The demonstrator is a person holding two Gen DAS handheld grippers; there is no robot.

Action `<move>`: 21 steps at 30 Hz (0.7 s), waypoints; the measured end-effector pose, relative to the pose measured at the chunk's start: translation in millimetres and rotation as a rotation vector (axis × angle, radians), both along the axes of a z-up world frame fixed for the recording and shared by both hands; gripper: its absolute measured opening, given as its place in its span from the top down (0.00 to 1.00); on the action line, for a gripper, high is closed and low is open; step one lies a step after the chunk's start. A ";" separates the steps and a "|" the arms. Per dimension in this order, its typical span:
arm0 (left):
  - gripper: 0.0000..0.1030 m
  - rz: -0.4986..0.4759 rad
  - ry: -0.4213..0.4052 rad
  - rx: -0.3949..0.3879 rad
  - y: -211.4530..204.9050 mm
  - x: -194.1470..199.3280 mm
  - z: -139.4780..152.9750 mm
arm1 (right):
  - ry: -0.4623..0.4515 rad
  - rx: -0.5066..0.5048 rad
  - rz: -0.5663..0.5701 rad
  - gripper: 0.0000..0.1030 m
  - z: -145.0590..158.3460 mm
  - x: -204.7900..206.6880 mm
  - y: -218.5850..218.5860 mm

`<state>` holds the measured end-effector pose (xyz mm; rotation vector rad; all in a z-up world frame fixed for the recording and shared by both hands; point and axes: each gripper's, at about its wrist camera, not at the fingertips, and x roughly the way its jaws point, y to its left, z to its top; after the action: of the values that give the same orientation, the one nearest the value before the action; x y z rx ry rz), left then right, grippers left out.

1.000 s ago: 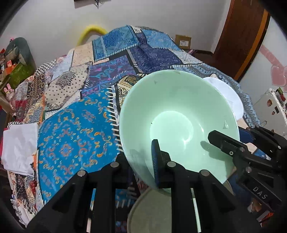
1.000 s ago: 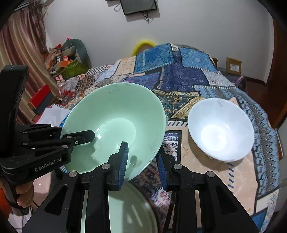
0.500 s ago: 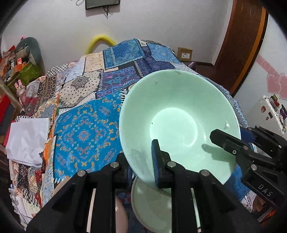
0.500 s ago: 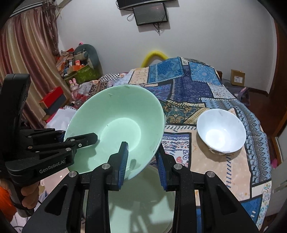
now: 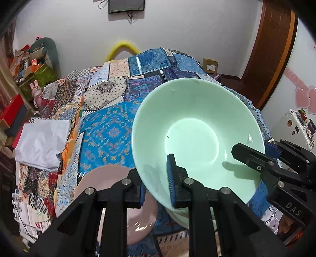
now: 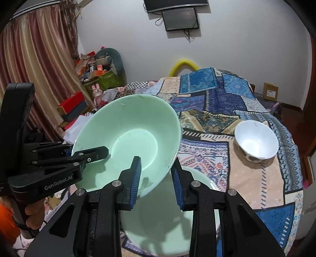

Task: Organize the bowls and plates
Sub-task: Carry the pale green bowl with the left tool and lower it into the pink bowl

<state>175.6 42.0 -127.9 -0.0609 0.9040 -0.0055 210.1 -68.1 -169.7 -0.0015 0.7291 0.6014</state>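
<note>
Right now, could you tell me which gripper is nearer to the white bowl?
Right. The right gripper grips the green bowl's rim on the side facing the white bowl; the left gripper clamps the opposite rim, farther away.

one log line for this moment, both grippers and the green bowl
left gripper: shut on green bowl rim | right gripper: shut on same rim | bowl: lifted, tilted, above green plate | white bowl: on bedspread, apart

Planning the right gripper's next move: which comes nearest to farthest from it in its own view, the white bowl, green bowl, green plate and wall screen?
1. Green bowl, its rim between the right gripper fingers.
2. Green plate, just below.
3. White bowl, right, across the table.
4. Wall screen, on the far wall.
</note>
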 end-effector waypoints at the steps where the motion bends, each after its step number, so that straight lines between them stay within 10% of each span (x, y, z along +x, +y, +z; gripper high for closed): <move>1: 0.82 0.005 -0.001 -0.001 2.5 -4.3 0.0 | 0.001 0.001 0.004 0.73 -0.4 -1.8 2.1; 21: 0.82 0.142 0.052 -0.044 67.1 -57.2 -36.6 | 0.071 0.014 0.131 0.73 -28.3 -28.0 58.6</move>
<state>118.4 109.1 -164.6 -0.1665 0.9498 0.1088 182.1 -9.4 -198.1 -0.0152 0.7984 0.7350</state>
